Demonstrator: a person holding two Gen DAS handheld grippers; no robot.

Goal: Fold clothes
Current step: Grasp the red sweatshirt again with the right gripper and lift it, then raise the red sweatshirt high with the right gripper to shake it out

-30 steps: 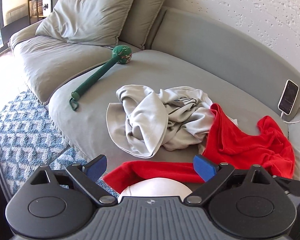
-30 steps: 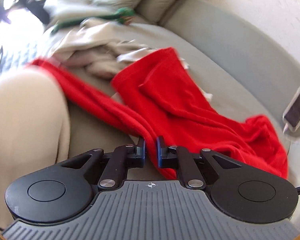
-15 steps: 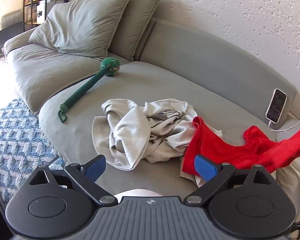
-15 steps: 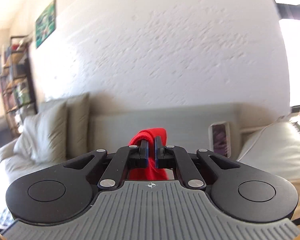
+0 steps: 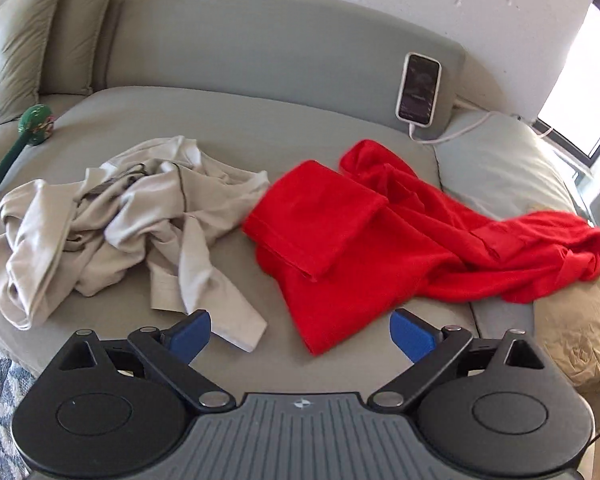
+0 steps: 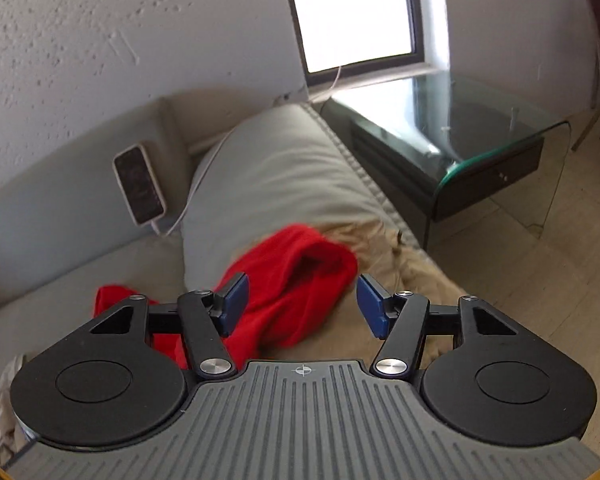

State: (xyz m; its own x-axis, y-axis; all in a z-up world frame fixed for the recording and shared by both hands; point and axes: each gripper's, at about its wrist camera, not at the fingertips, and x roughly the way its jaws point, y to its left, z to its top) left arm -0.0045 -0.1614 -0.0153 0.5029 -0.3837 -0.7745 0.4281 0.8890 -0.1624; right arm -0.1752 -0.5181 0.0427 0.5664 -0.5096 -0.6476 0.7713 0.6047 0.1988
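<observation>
A red garment (image 5: 364, 236) lies spread and rumpled across the grey sofa seat (image 5: 228, 120), its right end draped over a tan cushion (image 5: 580, 328). A crumpled beige garment (image 5: 112, 216) lies to its left. My left gripper (image 5: 300, 334) is open and empty, just in front of the red garment's near corner. In the right wrist view my right gripper (image 6: 302, 302) is open and empty, its jaws either side of the red garment's (image 6: 288, 280) bunched end above the tan cushion (image 6: 404, 264).
A phone (image 5: 418, 88) on a charging cable leans against the sofa back; it also shows in the right wrist view (image 6: 140, 184). A green stick toy (image 5: 16, 140) lies at the left. A grey pillow (image 6: 276, 176) and a glass side table (image 6: 460, 136) stand at the right.
My right gripper was shut on the red garment, carried it up and to the right, and has now opened and let it go. The left gripper's view has swung right.
</observation>
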